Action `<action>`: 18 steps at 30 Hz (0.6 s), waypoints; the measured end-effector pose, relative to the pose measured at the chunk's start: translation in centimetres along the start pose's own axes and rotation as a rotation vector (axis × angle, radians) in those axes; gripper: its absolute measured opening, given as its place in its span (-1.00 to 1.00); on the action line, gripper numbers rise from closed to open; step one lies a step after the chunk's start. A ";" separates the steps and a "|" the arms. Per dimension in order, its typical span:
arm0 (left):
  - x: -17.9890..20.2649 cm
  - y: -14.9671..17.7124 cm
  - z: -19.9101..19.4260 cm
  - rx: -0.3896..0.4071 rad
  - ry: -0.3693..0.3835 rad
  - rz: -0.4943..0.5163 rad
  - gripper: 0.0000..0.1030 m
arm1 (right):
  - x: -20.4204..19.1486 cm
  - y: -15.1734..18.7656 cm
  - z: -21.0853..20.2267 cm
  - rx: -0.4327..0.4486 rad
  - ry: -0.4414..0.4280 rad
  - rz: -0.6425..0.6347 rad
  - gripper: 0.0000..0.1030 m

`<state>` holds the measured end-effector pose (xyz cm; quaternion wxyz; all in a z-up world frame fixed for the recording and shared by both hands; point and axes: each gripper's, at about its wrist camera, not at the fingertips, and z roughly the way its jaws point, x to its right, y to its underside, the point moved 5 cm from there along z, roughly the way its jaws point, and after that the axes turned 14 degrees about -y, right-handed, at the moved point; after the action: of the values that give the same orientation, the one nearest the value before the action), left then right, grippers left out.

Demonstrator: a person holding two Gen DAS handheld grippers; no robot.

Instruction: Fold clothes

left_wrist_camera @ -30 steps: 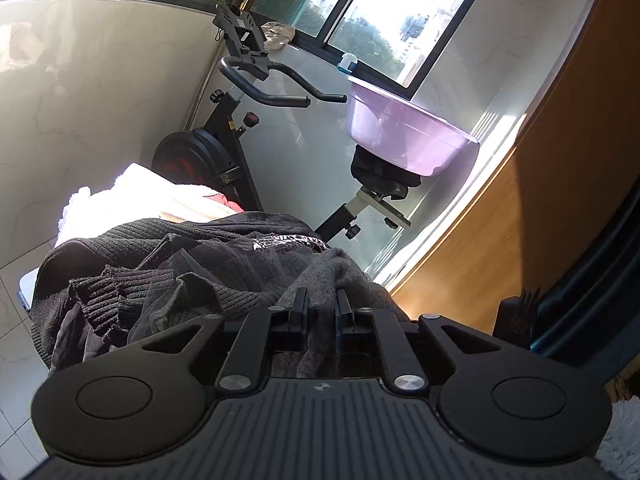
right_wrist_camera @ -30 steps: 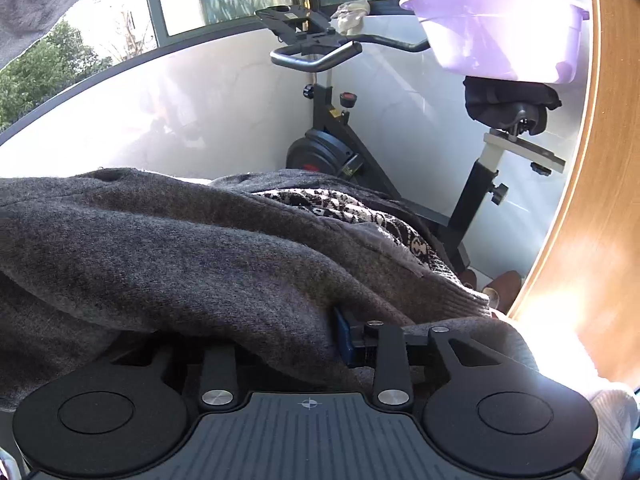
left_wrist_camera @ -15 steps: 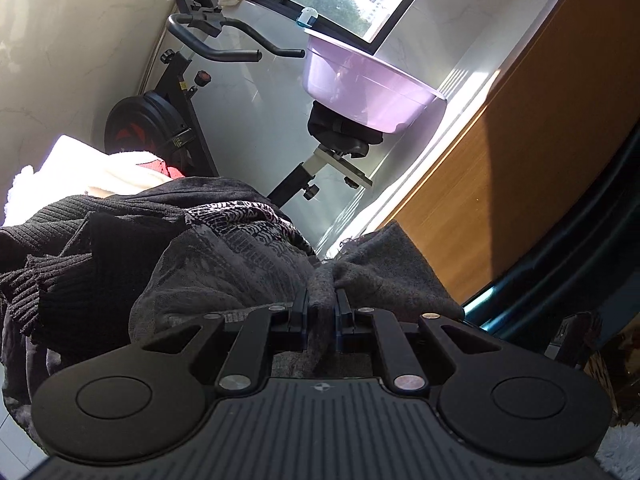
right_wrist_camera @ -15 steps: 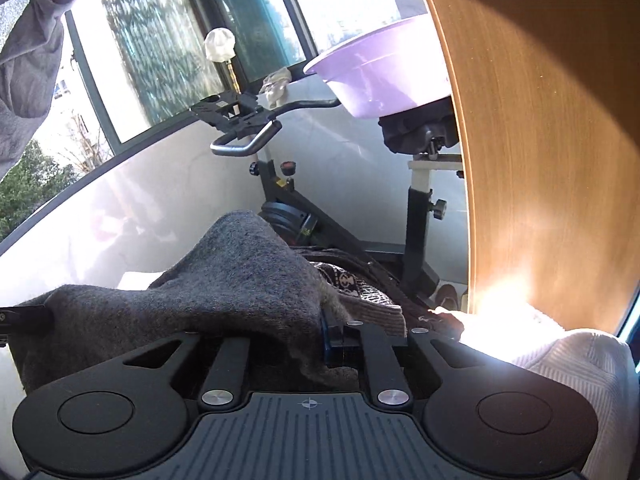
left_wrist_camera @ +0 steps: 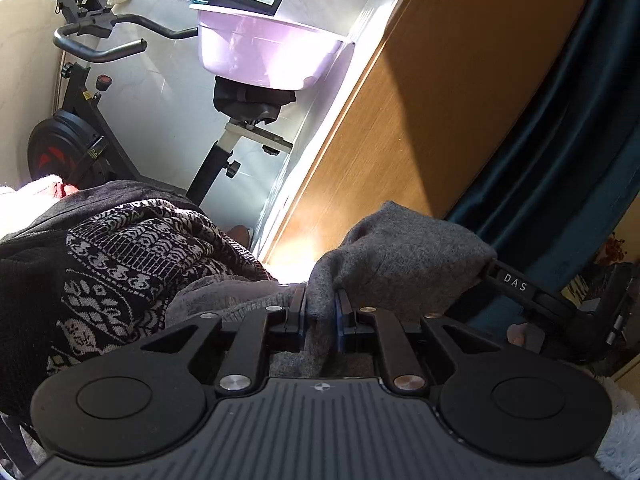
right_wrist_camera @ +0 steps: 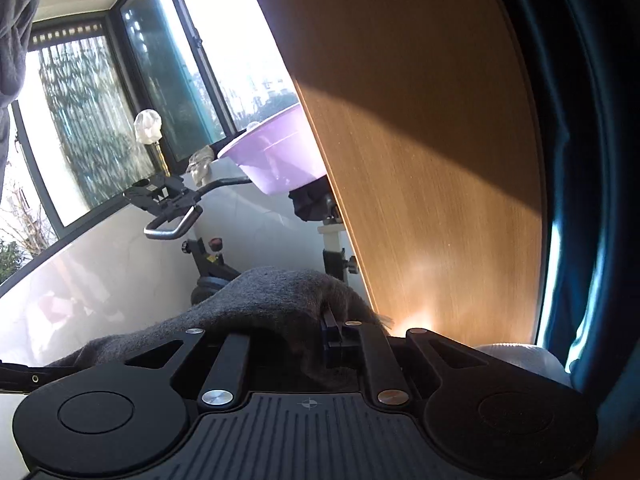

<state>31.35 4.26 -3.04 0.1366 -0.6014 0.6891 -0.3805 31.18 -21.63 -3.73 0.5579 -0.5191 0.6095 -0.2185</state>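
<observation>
A grey knit sweater [left_wrist_camera: 400,248] hangs stretched between my two grippers, lifted off the clothes pile. My left gripper [left_wrist_camera: 320,304] has a fold of it pinched between its pads, and its jaws are opening. A finger of my right gripper [left_wrist_camera: 516,285] pokes out from under the sweater's far corner. In the right wrist view the grey sweater [right_wrist_camera: 272,292] drapes over the left finger of my right gripper [right_wrist_camera: 308,332], which is shut on the cloth. A black-and-white patterned sweater [left_wrist_camera: 132,256] and a black knit [left_wrist_camera: 28,264] lie in the pile at left.
An exercise bike [left_wrist_camera: 80,136] stands by the white wall with a purple basin [left_wrist_camera: 264,56] on its saddle. A wooden panel [left_wrist_camera: 420,120] and a dark blue curtain [left_wrist_camera: 560,140] close off the right. White cloth [left_wrist_camera: 24,196] lies behind the pile.
Both views have swung right, away from the pile toward the wooden panel. The grey sweater has come off the pile, and the right gripper has entered the left wrist view.
</observation>
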 end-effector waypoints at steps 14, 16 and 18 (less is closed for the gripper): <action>-11.2 0.4 -1.4 0.053 -0.443 -0.235 0.18 | 7.4 -0.1 1.4 -0.057 0.326 -0.072 -0.77; -13.6 1.2 -1.8 0.045 -0.529 -0.282 0.25 | 9.9 3.3 4.2 -0.179 0.369 -0.032 -0.77; -15.5 2.0 -2.0 0.027 -0.572 -0.330 0.26 | 11.4 5.8 6.3 -0.268 0.386 -0.010 -0.76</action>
<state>32.28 19.42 -7.28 0.2691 -0.7855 0.5110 -0.2222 36.47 -27.53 -15.58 0.3559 -0.5401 0.7259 -0.2337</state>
